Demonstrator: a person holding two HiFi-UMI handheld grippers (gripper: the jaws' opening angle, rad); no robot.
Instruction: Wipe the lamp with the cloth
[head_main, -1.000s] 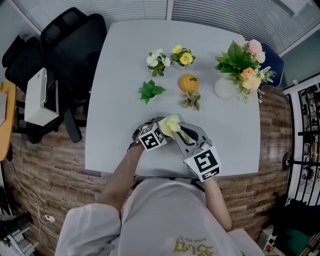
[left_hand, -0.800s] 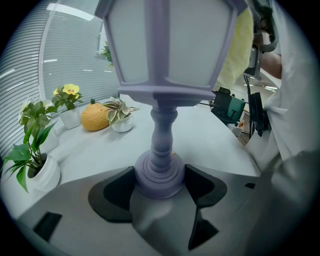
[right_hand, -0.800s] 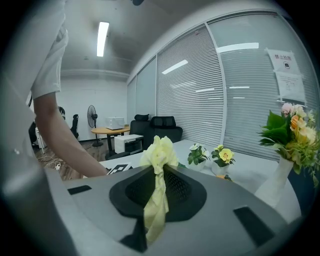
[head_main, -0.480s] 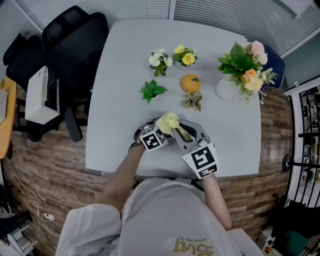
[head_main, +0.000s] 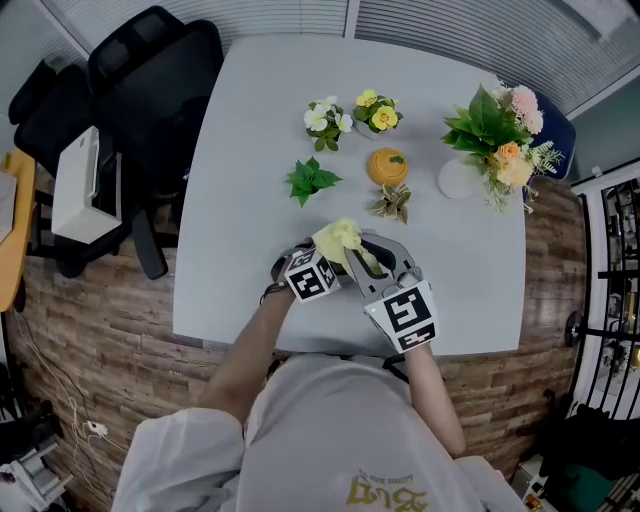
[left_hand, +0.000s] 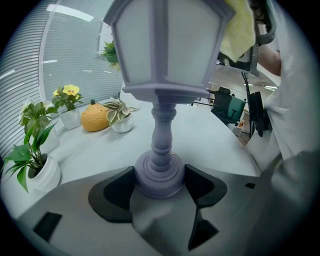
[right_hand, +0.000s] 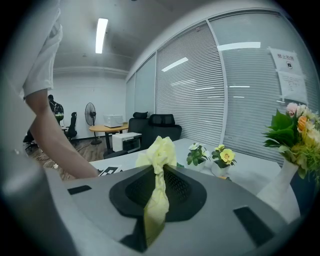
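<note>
Both grip: our left gripper (left_hand: 159, 187) clamps the lilac lantern lamp (left_hand: 165, 50) at its base, right gripper (right_hand: 157, 195) the crumpled yellow cloth (right_hand: 159, 152); hard wiping could topple it.

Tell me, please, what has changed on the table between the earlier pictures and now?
The right hand-held gripper, shut on the yellow cloth, moved a little forward and to the left at the top of the lamp. Nothing was taken hold of or let go. The left hand-held gripper stayed clamped on the lamp's base, and the potted plants kept their places.
</note>
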